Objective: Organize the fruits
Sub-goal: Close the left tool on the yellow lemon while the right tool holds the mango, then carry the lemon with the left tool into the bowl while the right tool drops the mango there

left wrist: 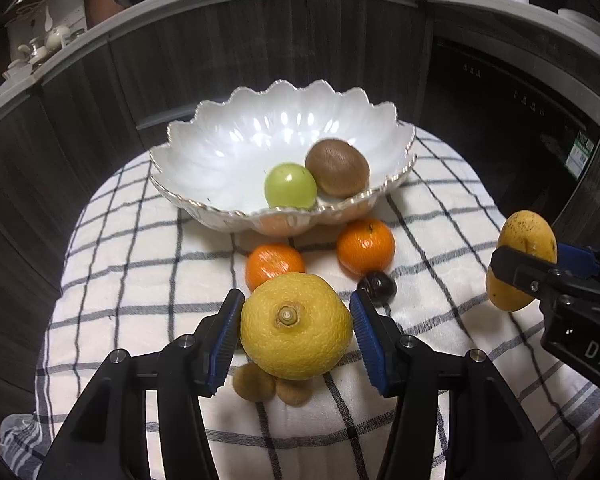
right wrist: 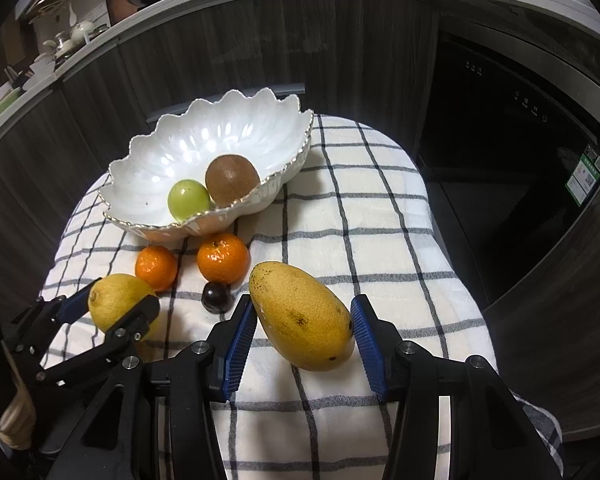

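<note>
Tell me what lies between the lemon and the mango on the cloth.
A small dark fruit sits on the checked cloth between the lemon and the mango, clearest in the right wrist view.

Both grippers tilt down: left gripper (left wrist: 296, 326) pinching a lemon (left wrist: 296, 326), right gripper (right wrist: 303, 330) clamped on a mango (right wrist: 301, 316).

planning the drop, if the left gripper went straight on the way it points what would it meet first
Probably the nearer tangerine just beyond the lemon that the left gripper holds. The white scalloped bowl comes after it. Depth is unclear in this fisheye view, so the held lemon might pass above the tangerine.
</note>
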Available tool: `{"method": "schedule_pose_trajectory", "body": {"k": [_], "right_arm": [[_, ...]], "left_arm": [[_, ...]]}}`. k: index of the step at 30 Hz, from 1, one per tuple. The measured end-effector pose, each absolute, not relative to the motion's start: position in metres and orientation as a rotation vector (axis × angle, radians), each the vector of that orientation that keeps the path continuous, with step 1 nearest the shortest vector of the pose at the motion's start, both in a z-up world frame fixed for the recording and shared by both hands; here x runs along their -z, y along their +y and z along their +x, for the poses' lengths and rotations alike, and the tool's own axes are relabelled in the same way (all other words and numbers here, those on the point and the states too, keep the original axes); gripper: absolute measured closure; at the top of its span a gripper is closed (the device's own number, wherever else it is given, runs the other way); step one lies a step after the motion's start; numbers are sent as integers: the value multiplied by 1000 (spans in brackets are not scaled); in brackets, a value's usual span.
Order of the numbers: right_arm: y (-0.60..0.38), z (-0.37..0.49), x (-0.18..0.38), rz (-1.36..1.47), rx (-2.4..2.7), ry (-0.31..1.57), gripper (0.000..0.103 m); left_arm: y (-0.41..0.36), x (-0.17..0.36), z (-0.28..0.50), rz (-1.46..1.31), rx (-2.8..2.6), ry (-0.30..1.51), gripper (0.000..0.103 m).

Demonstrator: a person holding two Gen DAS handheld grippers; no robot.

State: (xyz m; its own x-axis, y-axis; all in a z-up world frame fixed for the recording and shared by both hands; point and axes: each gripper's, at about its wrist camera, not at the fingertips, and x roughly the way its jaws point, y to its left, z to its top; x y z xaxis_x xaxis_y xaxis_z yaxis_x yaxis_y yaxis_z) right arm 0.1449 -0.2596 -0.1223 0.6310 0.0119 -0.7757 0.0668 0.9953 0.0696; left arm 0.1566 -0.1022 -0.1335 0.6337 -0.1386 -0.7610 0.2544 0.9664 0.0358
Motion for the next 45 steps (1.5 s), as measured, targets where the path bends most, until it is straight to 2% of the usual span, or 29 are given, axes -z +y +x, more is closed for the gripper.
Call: {"method": "schedule_pose_trajectory", "body": {"k": [28,45], "right_arm": [[-223,211,51,47,-50,719,54],[-217,303,60,0,-40,734,54]], "left_arm": [[-65,53,219,135,171,681,50],[-64,61,306,136,186,695,50]]}}
